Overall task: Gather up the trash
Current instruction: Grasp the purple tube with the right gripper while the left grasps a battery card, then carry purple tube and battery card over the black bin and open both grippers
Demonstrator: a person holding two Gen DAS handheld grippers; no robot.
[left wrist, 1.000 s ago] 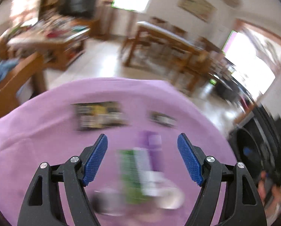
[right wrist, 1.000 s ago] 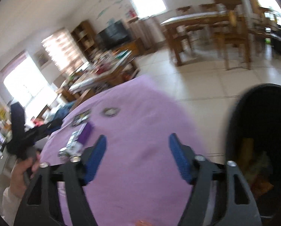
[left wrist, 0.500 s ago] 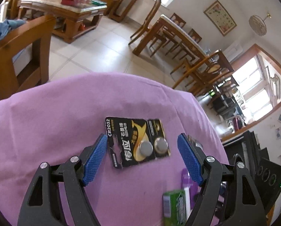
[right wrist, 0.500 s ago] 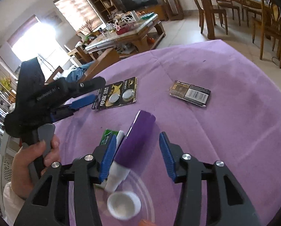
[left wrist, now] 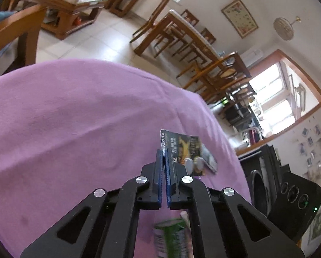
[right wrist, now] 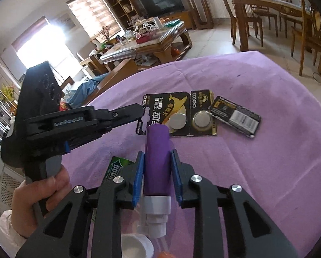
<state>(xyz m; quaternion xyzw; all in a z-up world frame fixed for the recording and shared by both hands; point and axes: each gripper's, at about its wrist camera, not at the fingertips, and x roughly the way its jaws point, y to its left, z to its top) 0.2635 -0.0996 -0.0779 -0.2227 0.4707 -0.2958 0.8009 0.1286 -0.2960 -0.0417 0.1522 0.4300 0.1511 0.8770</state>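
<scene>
A black and gold CR2032 battery card (right wrist: 177, 114) lies on the purple tablecloth (right wrist: 268, 161). My left gripper (left wrist: 163, 157) is shut on the card's left edge (left wrist: 182, 150); the right wrist view shows it (right wrist: 139, 116) coming in from the left. My right gripper (right wrist: 157, 159) is shut on a purple tube (right wrist: 157, 150) with a white neck, lying lengthwise between the blue pads (right wrist: 139, 169). A smaller black battery card (right wrist: 235, 116) lies to the right. A green gum wrapper (right wrist: 115, 169) lies by the tube, also in the left wrist view (left wrist: 171, 236).
A white cap (right wrist: 136, 247) sits on the cloth below the tube. A black bin (left wrist: 261, 191) and a black speaker (left wrist: 293, 204) stand beyond the table's right edge. Wooden chairs (right wrist: 311, 34), a dining table (left wrist: 182, 34) and a coffee table (right wrist: 147, 45) fill the room behind.
My left gripper closed on the edge of the battery card and tilted. My right gripper closed on the purple tube.
</scene>
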